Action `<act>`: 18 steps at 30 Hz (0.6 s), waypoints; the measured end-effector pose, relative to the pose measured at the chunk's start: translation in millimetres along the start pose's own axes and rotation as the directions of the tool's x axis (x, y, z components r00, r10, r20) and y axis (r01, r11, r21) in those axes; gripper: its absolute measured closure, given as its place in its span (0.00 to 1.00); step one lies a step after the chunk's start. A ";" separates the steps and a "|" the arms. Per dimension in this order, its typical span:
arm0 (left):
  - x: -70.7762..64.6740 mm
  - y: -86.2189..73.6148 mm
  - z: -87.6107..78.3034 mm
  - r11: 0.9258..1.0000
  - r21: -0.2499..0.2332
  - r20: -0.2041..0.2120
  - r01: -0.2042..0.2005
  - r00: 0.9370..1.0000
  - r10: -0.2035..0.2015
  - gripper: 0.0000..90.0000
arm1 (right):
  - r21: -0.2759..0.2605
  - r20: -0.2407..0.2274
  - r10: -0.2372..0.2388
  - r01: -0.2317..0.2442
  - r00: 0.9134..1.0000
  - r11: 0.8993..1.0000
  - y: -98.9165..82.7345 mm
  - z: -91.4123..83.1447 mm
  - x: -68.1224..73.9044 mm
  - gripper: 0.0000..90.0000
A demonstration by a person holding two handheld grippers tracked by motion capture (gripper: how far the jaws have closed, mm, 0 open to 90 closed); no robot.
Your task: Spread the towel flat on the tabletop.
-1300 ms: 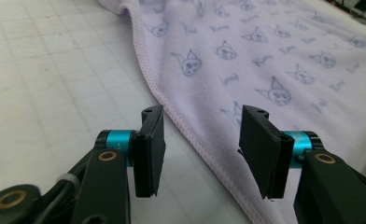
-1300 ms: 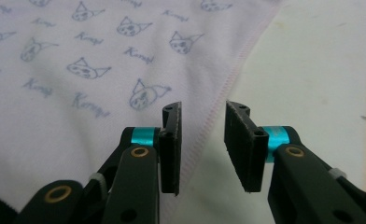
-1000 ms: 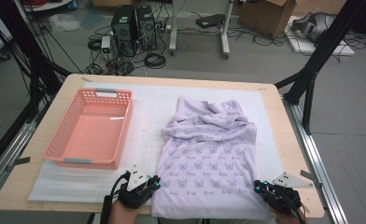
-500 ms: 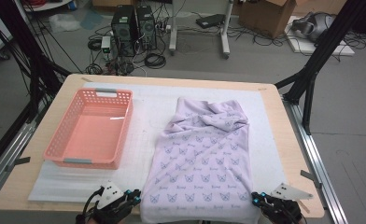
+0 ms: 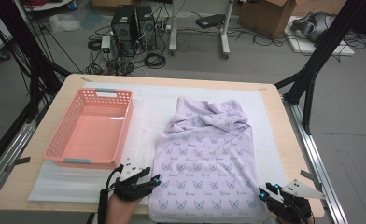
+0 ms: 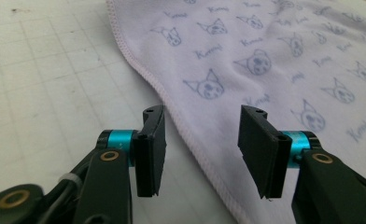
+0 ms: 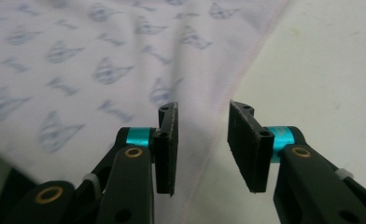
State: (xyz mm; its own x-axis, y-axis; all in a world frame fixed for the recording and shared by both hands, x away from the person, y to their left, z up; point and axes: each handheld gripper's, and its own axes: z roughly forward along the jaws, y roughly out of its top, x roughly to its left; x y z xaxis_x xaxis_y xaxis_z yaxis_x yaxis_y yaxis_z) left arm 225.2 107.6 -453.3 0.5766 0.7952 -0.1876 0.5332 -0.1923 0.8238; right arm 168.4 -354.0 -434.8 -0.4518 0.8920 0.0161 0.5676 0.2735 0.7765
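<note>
A lilac cloth (image 5: pixel 204 154) printed with small cat faces lies spread on the white mat (image 5: pixel 148 107), bunched at its far end. My left gripper (image 5: pixel 151 180) sits at the cloth's near left edge. In the left gripper view its jaws (image 6: pixel 202 114) have just been opening and stand apart, with the stitched hem (image 6: pixel 190 135) on the mat between them, unpinched. My right gripper (image 5: pixel 268 191) is at the near right corner. In the right gripper view it (image 7: pixel 203 107) has also just been opening, and the cloth's edge (image 7: pixel 228 93) lies loose under the gap.
A pink plastic basket (image 5: pixel 90 161) stands on the mat left of the cloth, with nothing in it. The wooden table (image 5: pixel 274 112) ends just behind my grippers. Black frame legs, cables and computer boxes are on the floor beyond the far edge.
The cloth's near edge was drawn toward the table's front and now lies flatter. Both grippers went from shut to open. The left gripper swung out left, then came back right to the hem.
</note>
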 end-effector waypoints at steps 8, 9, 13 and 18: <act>-8.6 2.4 10.1 0.997 0.035 -0.088 -0.072 0.993 0.075 0.71 | 0.033 -0.016 0.026 -0.026 1.000 0.999 8.9 32.8 -8.4 0.75; -5.9 2.4 9.0 0.998 0.034 -0.076 -0.051 0.996 0.054 0.81 | 0.034 -0.025 0.025 -0.024 0.999 0.999 9.5 33.5 -7.4 0.79; -4.8 -1.7 1.9 0.998 0.033 -0.059 -0.047 0.997 0.049 0.98 | 0.034 -0.048 -0.003 0.005 0.999 0.999 10.7 34.3 -2.8 0.92; 3.8 -12.7 -21.3 1.000 0.030 -0.037 -0.006 0.999 0.007 0.98 | 0.029 -0.100 0.000 0.003 0.995 1.000 10.3 34.1 -0.1 0.94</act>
State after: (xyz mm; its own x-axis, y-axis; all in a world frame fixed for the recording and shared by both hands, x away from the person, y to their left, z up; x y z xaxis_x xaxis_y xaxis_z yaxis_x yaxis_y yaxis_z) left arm 207.4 125.3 -453.0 0.5569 0.8147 -0.1619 0.5483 -0.2140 0.8085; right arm 197.8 -339.0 -448.3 -0.5183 0.8516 0.0788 0.5861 0.2866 0.7579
